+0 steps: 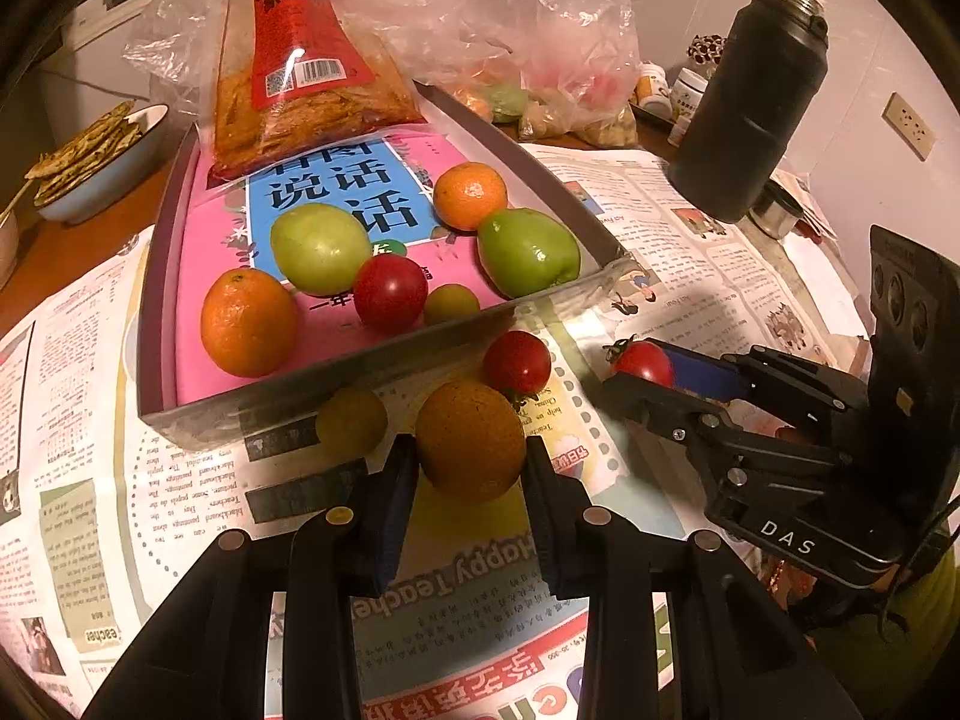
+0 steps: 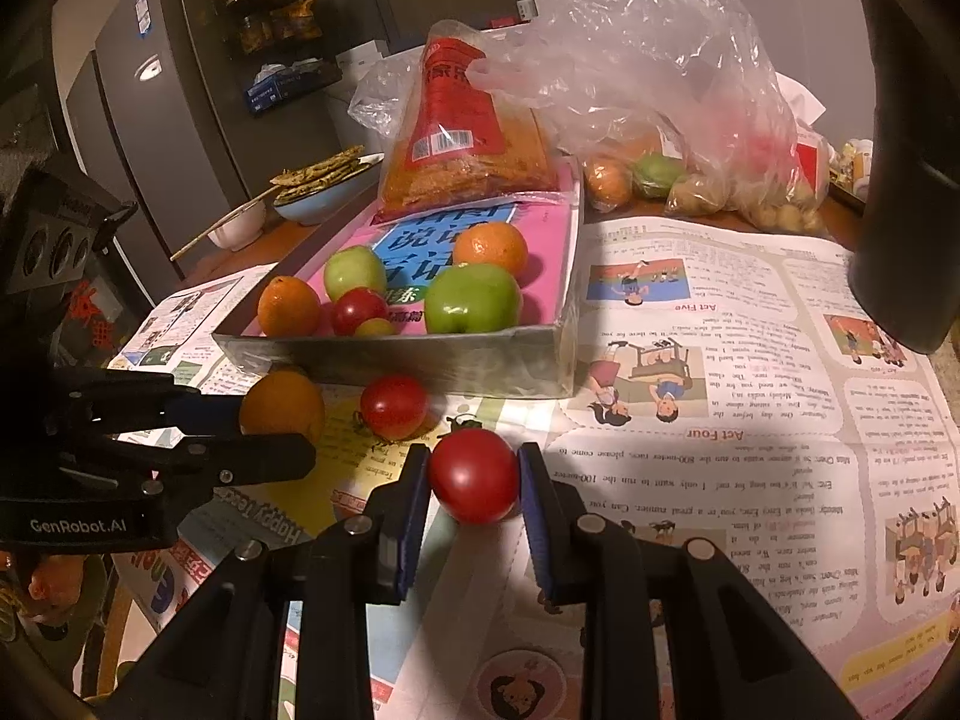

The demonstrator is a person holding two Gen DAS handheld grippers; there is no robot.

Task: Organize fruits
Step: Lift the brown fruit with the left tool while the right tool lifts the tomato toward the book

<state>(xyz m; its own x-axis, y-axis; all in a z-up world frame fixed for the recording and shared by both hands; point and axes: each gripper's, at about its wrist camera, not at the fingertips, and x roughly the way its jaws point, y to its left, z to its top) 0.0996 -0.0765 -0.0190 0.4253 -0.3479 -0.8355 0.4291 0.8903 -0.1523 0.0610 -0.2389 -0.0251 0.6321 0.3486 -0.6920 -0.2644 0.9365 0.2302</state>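
Note:
My left gripper [image 1: 471, 468] is shut on an orange [image 1: 470, 441], just in front of the grey tray [image 1: 360, 369]. My right gripper [image 2: 474, 474] is shut on a red tomato [image 2: 474, 475]; it shows in the left wrist view [image 1: 642, 372] to the right of the orange. A second tomato [image 1: 517, 363] and a small yellow fruit [image 1: 351, 420] lie on the newspaper by the tray's front wall. In the tray lie two oranges [image 1: 247, 322], two green fruits [image 1: 318, 247], a tomato [image 1: 390, 294] and a small green fruit [image 1: 451, 303] on a pink book.
A snack packet [image 1: 294, 60] leans on the tray's far end. A plastic bag [image 2: 660, 90] with more fruit lies behind. A black flask [image 1: 753, 102] stands at the right. A blue bowl [image 1: 102, 171] of flatbread sits at the left. Newspaper [image 2: 720, 360] covers the table.

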